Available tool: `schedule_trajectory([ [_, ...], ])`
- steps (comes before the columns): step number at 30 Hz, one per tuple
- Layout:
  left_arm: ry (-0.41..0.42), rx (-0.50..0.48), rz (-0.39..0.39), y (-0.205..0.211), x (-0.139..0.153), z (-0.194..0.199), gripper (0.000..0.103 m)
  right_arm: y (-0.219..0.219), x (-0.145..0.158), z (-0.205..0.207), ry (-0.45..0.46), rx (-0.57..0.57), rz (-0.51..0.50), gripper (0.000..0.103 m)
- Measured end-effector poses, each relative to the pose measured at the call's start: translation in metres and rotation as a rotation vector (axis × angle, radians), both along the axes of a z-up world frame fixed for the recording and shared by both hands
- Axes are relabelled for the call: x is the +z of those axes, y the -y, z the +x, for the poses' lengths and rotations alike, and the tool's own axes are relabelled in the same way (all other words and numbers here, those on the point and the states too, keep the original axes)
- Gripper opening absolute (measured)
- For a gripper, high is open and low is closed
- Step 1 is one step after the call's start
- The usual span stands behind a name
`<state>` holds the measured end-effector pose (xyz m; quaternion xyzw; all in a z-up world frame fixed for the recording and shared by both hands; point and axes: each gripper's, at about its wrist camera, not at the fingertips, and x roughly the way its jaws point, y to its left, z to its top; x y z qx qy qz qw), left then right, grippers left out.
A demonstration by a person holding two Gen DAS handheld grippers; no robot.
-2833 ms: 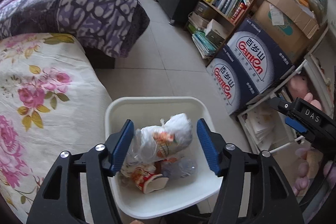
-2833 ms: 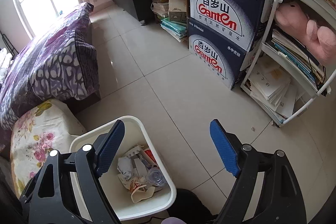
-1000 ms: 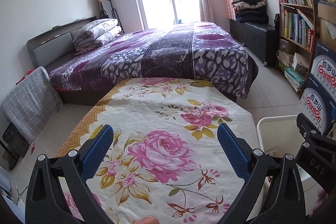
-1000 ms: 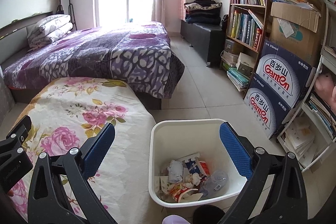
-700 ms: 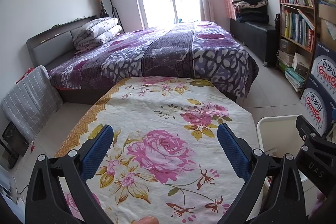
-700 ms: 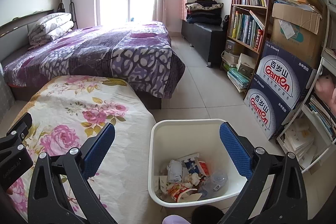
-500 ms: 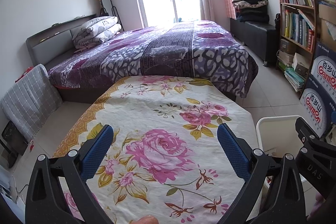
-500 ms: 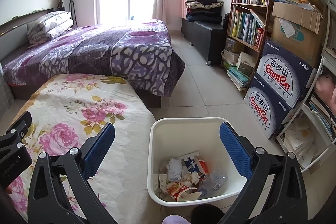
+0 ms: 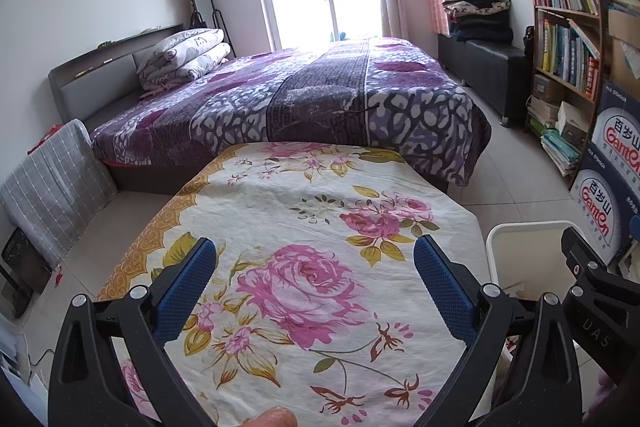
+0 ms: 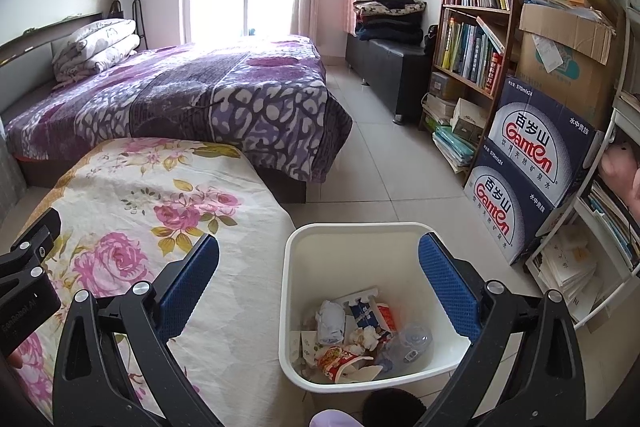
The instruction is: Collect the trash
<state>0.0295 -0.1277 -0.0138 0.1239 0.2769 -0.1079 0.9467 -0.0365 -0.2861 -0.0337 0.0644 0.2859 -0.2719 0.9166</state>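
Down on the tiled floor [image 10: 384, 163], the white bin [image 10: 320, 239] stands just beside the table draped in a floral cloth [image 10: 132, 211], and the collected trash lies heaped at its bottom: a crumpled white tissue [image 10: 330, 321], a red-and-white snack wrapper [image 10: 336, 357], a small blue-and-white carton [image 10: 362, 311] and a clear plastic bottle [image 10: 408, 343] pressed against one another. The right gripper [image 10: 318, 285] hangs above the bin's near-left rim with its blue-padded fingers [image 10: 448, 291] spread wide and nothing between them; one pad is over the cloth's edge, the other over the bin's right wall. The left gripper [image 9: 314, 291] is over the cloth, likewise spread wide and holding nothing, with a big pink rose print between its pads. From the left wrist view only a corner of the bin [image 9: 520, 239] shows at the cloth's right edge, partly behind the other tool's black body. Beyond the table lies a bed with a purple patterned blanket [image 10: 208, 95] and folded quilts [image 10: 96, 49] at its head. To the right, two stacked blue water cartons [image 10: 528, 179] sit near the bin, against a wooden bookshelf [image 10: 472, 39] packed with books, with a cardboard box [image 10: 560, 55] above them.
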Motion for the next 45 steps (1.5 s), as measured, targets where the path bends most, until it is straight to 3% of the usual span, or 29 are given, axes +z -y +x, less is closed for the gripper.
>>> schedule_trajectory([
  [45,-0.042,-0.039,-0.027,0.001,-0.007,0.002,0.093,-0.003,-0.006,0.001,-0.011,0.014,0.001,0.096],
])
